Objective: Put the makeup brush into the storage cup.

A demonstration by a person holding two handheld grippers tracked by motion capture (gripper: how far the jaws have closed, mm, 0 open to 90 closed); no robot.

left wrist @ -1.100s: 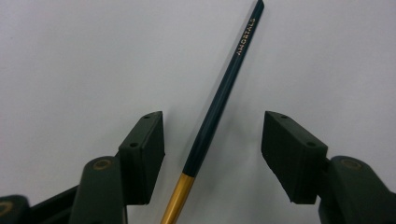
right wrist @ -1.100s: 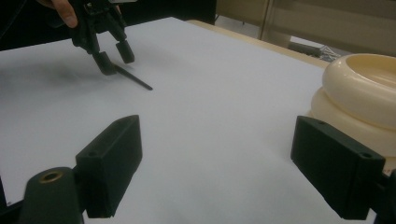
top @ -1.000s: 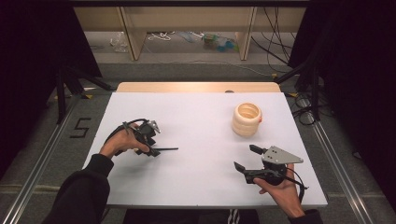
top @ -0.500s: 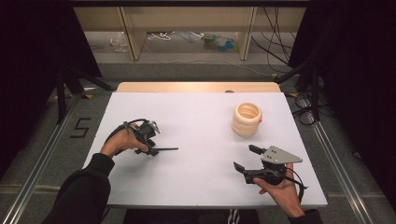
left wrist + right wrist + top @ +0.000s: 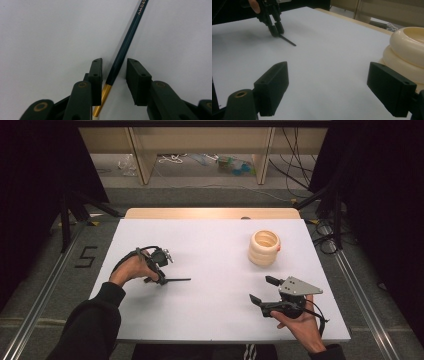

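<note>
Dark green pencil (image 5: 125,47) lies flat on the white tabletop (image 5: 215,255), left of centre. Left tool (image 5: 113,75) straddles its gold-banded end, jaws just closing, one pad touching, not yet clamped. Right tool (image 5: 264,290) rests near right, released. Cream ringed holder (image 5: 264,247) stands far right.

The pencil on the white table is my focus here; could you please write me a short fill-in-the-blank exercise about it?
1. The dark pencil lies between the jaws of the ___ gripper.
2. Its metal band is coloured ___.
3. The right gripper holds ___.
4. The cream ribbed cup stands nearer the ___ gripper.

Missing words: left; gold; nothing; right
</note>
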